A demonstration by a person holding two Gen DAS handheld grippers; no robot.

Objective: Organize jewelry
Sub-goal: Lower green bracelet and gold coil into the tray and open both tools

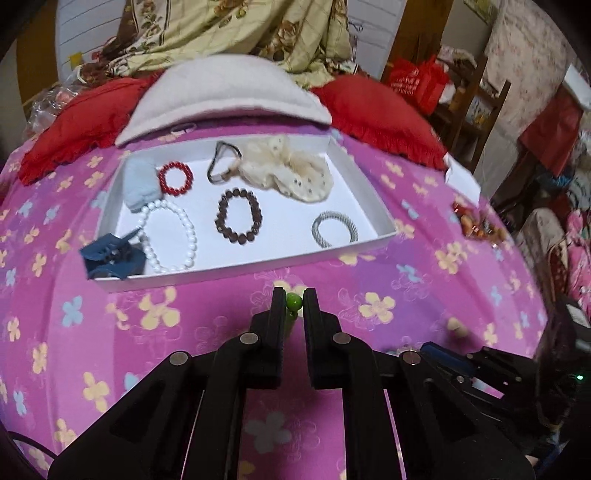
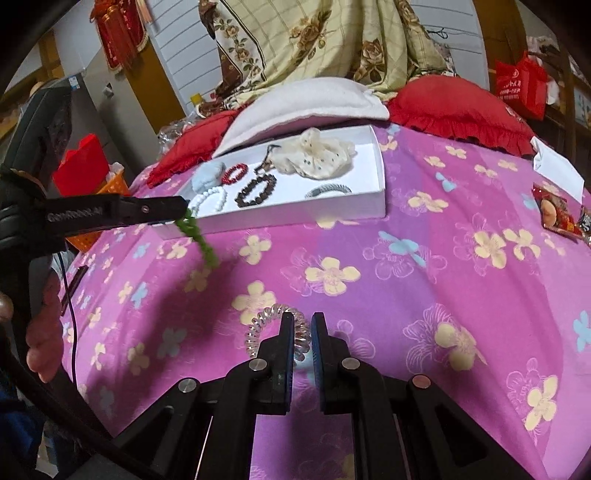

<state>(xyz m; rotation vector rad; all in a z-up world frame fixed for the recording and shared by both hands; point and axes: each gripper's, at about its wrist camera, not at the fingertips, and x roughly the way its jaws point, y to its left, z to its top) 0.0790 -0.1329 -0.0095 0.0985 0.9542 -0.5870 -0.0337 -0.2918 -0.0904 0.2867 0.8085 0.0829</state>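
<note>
Green beads [image 1: 294, 301] betw. my left tips; clear coil tie [image 2: 275, 330] at my right; ahead, white tray [image 1: 255, 263]; pink floral sheet [image 1: 406, 295].

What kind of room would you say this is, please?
Most likely a bedroom: the tray of jewelry sits on a bed's floral sheet, with red pillows and a bunched quilt behind it.
</note>
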